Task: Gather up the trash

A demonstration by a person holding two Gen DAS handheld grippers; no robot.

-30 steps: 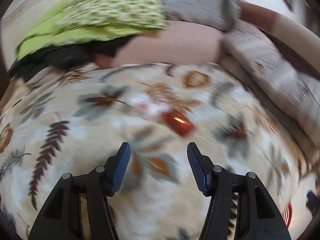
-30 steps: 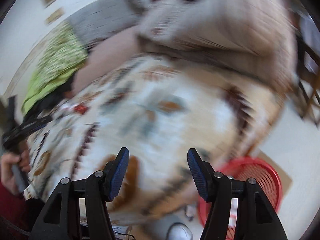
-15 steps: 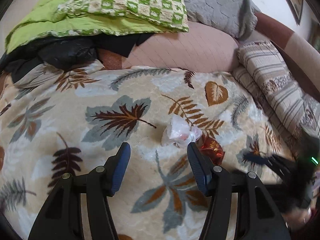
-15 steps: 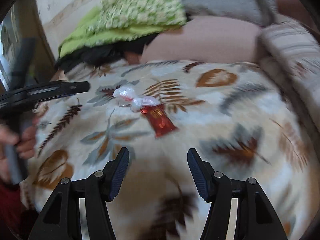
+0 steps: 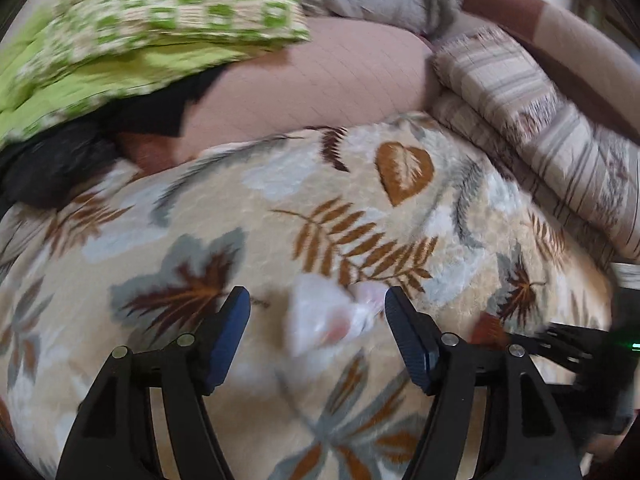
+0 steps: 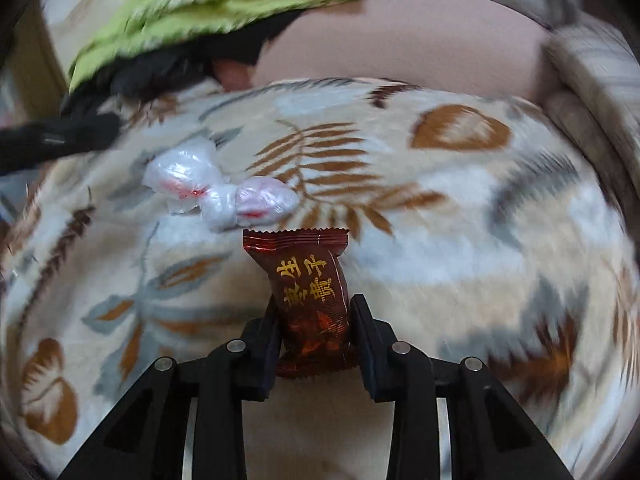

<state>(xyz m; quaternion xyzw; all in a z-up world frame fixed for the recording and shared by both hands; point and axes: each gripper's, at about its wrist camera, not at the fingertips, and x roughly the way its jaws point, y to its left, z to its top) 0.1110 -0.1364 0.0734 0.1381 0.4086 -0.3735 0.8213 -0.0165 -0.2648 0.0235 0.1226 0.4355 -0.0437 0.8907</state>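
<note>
the red candy wrapper (image 6: 310,300) is between the fingers of my right gripper (image 6: 314,320), which pinch it at its lower half, so its upper part with the gold letters stands free above the leaf-pattern blanket (image 6: 460,240). just beyond it the crumpled clear plastic wrapper (image 6: 220,188) lies on the blanket, not touching the red one as far as i can tell. my left gripper (image 5: 318,320) has its fingers spread wide, and the plastic sits between them in the left view, blurred. to do this step well, i think i must lower the left fingers around the thick middle knot, close slowly so the light plastic does not slip away, and keep the right grip firm while lifting.
</note>
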